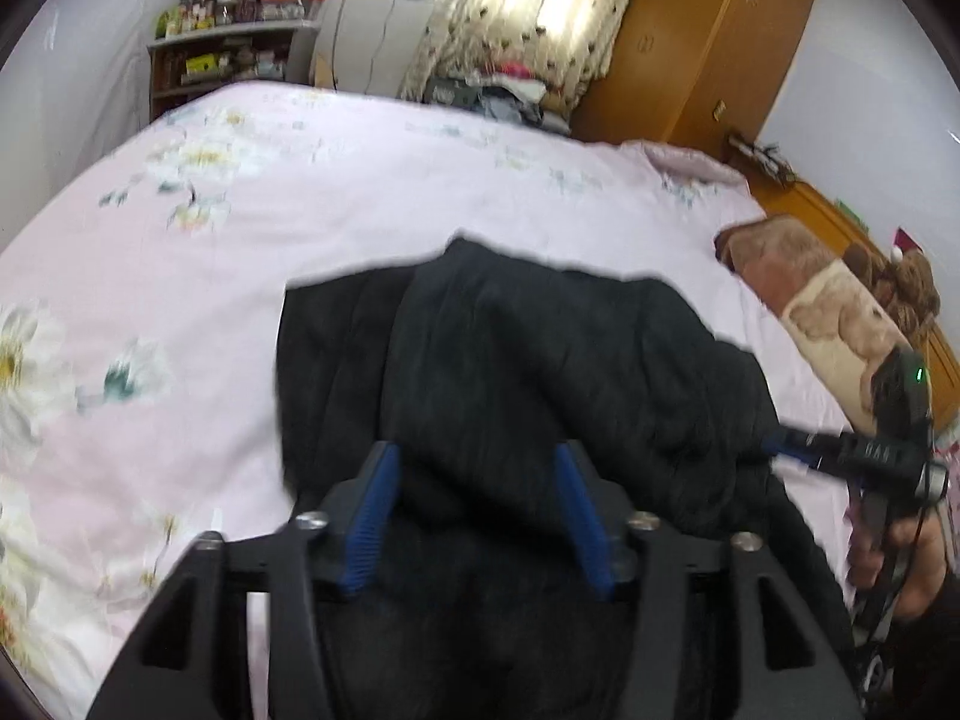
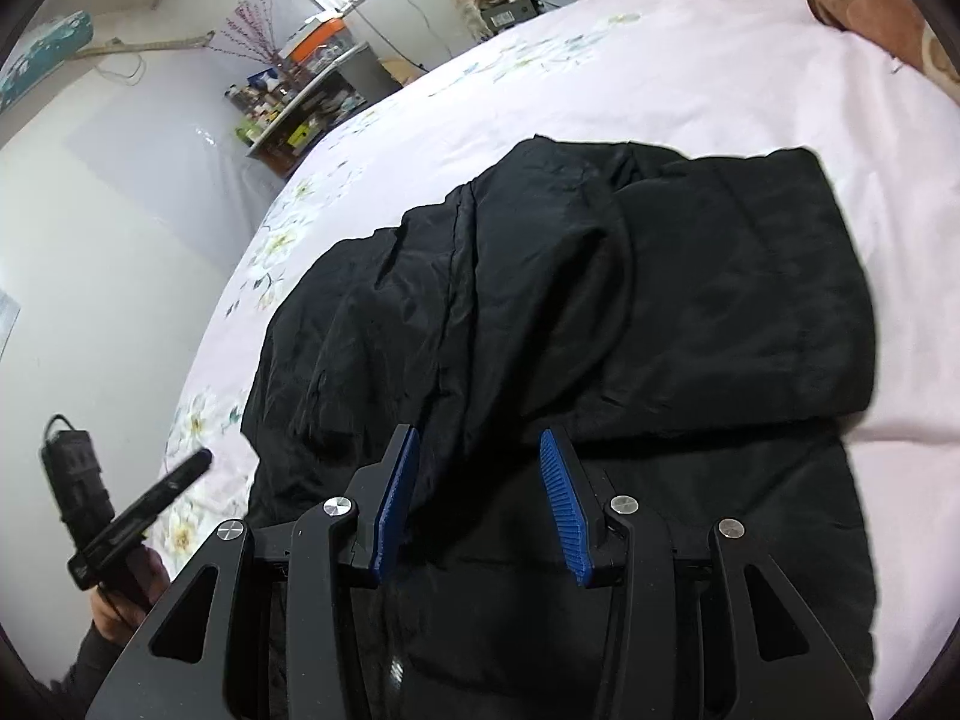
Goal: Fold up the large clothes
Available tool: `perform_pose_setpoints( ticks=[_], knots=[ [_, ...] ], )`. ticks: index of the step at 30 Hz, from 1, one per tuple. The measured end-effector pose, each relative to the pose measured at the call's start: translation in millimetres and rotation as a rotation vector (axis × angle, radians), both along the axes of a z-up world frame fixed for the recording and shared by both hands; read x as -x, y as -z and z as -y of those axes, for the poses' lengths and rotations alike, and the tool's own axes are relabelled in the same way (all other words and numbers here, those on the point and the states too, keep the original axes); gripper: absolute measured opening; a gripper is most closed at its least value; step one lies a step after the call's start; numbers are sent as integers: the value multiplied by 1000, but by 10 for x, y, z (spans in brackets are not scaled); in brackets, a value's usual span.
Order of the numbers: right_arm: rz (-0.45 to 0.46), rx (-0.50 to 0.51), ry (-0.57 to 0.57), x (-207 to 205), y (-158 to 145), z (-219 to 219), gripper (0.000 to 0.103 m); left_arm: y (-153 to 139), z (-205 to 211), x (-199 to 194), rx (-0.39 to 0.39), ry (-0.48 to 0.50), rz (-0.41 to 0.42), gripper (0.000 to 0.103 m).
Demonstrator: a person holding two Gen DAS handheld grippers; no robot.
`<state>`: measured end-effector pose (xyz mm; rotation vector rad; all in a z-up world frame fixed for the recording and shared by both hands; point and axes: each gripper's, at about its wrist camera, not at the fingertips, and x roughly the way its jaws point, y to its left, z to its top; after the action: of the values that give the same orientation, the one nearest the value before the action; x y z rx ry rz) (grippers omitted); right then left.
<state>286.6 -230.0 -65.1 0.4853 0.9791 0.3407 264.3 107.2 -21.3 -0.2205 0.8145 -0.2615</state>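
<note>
A large black garment [image 1: 540,360] lies partly folded and rumpled on a bed with a pink flowered sheet [image 1: 300,210]. My left gripper [image 1: 477,453] hovers low over its near part, blue pads apart, with a ridge of black cloth lying between them but not pinched. In the right wrist view the same garment [image 2: 660,300] spreads ahead, one layer folded over at the far right. My right gripper [image 2: 480,437] is open just above the cloth, pads well apart and pressing on nothing. Each gripper shows at the edge of the other's view: the right gripper [image 1: 780,441], the left gripper [image 2: 198,462].
A brown pillow [image 1: 810,294] and a teddy bear [image 1: 900,282] lie at the bed's right end by a wooden headboard. Beyond the bed stand a cluttered shelf [image 1: 228,54], a pile of clothes [image 1: 498,90] and a wooden wardrobe [image 1: 690,30]. A hand [image 1: 900,558] grips the right tool.
</note>
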Motion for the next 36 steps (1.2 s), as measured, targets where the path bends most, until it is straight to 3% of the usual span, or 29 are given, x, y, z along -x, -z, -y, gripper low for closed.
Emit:
perform_pose_setpoints(
  ticks=[5,7,11,13,15,18,23,25,26,31,34,36],
  knots=[
    [-63,-95,39,-323,184,-82,43,93,238,-288,11,31,-8,58],
    [-71,-39,53,-360,208,-134,0,142,300,-325,13,35,-25,57],
    [13,-9,65,-175,106,-94,1,263,370,-170,-8,65,3,57],
    [-19,17,84,-105,263,-41,1,561,398,-169,-65,63,-64,57],
    [-75,35,85,-99,516,-33,1,811,383,-159,-62,58,-120,54],
    [-63,84,69,-123,554,-115,2,859,411,-82,-84,58,-84,54],
    [-88,143,41,-183,551,-187,3,766,408,-75,-93,58,-112,53],
    [-69,181,41,-132,417,-183,11,644,373,-1,-80,66,-115,53],
    [-45,198,46,-96,309,-176,18,599,345,25,-73,71,-108,53],
    [151,261,52,-42,-266,-141,24,192,253,32,-45,60,-5,53],
    [201,286,29,-287,-362,-179,24,42,314,-227,-47,40,49,53],
    [208,309,27,-508,-293,-169,24,135,338,-451,-64,21,37,53]
  ],
)
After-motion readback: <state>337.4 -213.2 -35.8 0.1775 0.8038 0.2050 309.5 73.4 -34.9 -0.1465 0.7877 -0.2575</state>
